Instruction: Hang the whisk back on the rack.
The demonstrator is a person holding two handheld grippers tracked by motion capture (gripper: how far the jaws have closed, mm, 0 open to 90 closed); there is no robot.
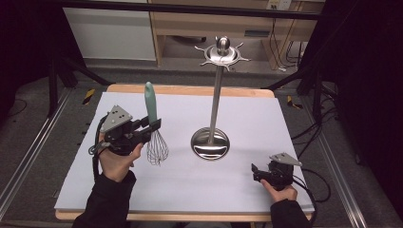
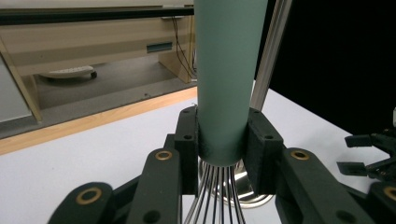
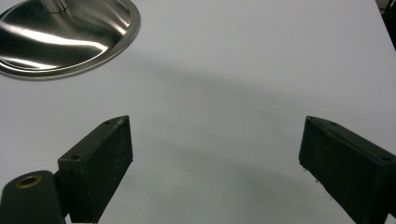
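No writing can be read. The left tongs [image 1: 153,126] are clenched on the whisk [image 1: 153,124] handle, upright, at 9 o'clock from the stand [image 1: 211,142]. The right tongs [image 3: 215,163] are released wide above the bare tabletop [image 1: 247,118].

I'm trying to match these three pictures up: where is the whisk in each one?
High view: whisk left of centre, upright in the left hand-held gripper.
Left gripper view: its green handle centre, clamped between the jaws.
Right gripper view: not in it.
Shared landmark: the steel stand's round base.
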